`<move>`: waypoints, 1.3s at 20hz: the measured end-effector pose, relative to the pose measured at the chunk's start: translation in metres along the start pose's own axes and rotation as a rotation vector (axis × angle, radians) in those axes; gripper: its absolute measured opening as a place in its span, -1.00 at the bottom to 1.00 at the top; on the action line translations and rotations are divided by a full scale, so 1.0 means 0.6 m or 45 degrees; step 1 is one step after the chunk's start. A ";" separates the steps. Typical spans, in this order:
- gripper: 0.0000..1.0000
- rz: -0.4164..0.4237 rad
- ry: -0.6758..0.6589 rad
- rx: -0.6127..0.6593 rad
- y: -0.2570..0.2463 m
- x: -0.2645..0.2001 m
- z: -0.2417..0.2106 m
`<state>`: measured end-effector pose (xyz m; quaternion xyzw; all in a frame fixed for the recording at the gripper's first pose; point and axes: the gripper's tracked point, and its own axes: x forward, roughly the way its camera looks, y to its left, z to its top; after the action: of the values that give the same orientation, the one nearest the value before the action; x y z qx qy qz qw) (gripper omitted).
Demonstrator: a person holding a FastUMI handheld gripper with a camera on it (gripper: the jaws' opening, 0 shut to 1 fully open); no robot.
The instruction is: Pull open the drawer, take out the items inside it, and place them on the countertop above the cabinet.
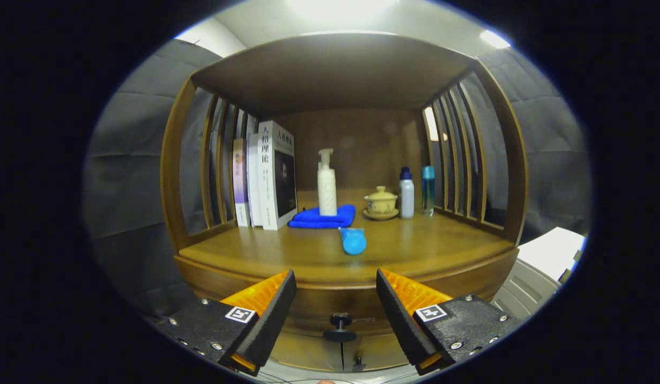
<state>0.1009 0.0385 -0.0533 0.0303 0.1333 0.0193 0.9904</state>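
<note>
Gripper (336, 290) spread wide at lower centre, holding nothing, ridged pads facing in. Round dark knob (339, 325) of the shut drawer (330, 306) sits low between the fingers. Smooth wooden countertop (255, 256) above carries a blue tube (353, 241), folded blue cloth (321, 218), white pump bottle (326, 184), books (268, 176) at left, lidded ceramic cup (381, 203), two slim bottles (416, 192) at right.

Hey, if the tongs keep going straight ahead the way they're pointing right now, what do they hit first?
Most likely the drawer front, with its dark knob sitting between the open tongs and slightly low. Depth is hard to judge here; a little higher and they would pass over the countertop toward the blue tube.
</note>
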 end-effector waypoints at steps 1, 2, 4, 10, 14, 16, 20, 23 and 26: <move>0.87 0.023 -0.014 -0.006 0.002 -0.009 0.026; 0.87 0.046 -0.030 -0.014 0.004 -0.020 0.052; 0.87 0.072 -0.045 -0.040 0.006 -0.043 0.102; 0.87 0.040 -0.057 -0.076 -0.005 -0.118 0.196; 0.86 -0.038 -0.150 -0.007 -0.038 -0.155 0.230; 0.87 -0.072 -0.173 0.002 -0.056 -0.168 0.242; 0.86 -0.077 -0.209 -0.009 -0.058 -0.192 0.257; 0.86 -0.058 -0.212 -0.010 -0.051 -0.199 0.257; 0.86 -0.017 -0.203 -0.015 -0.036 -0.202 0.255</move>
<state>0.0255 0.0029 0.1240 0.0249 0.0541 0.0112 0.9982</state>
